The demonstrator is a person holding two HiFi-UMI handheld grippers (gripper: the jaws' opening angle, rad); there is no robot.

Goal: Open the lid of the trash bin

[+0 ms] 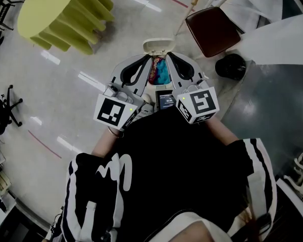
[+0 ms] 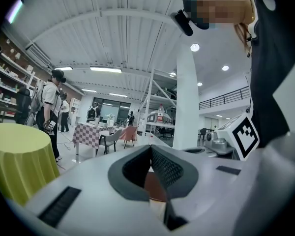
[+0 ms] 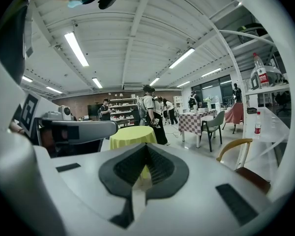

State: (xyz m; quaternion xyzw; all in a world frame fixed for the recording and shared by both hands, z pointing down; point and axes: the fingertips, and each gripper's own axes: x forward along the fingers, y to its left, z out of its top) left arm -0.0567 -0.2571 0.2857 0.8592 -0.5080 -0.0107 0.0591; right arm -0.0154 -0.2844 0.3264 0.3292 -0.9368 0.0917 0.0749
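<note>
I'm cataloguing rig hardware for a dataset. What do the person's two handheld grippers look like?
The left gripper and right gripper have pale grey moulded shells, and each claw is lined with black textured pads. Each carries a white cube printed with black square markers. The person wears black clothing with white stripes.

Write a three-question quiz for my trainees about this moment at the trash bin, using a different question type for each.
1. True or false: the white plastic lid is shut down over the blue and pink rubbish.
2. Multiple choice: how do the jaws of the left gripper and the right gripper stand?
A) Both together, holding nothing
B) Both wide apart
C) Left clamped on the lid, right apart
3. Fill in: in the head view, the round table draped in yellow-green cloth stands on the person's ____ side.

Key: 1 false (the lid stands raised); 2 A; 3 left.
</note>
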